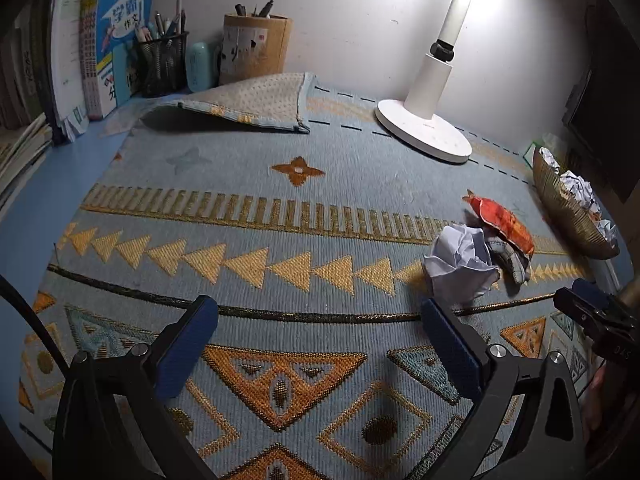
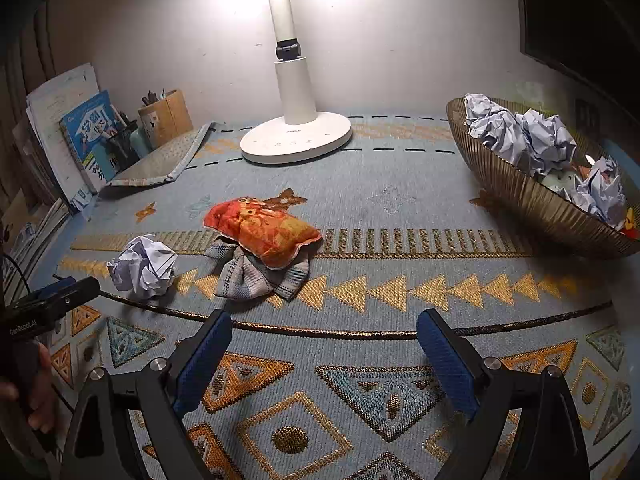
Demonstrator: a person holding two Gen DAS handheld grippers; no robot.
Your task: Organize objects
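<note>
Basket (image 2: 520,196): right end cut off by frame edge; contents under paper balls (image 2: 520,136) mostly hidden. Grey cloth (image 2: 256,276): partly covered by orange pouch (image 2: 264,232). Book (image 2: 86,128): cover text too small to read. Lamp (image 2: 296,136): head out of frame.

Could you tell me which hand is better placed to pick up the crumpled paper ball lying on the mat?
Probably the left: the paper ball lies just beyond the left gripper, whose jaws are open. From the right gripper it sits off to the side.
</note>
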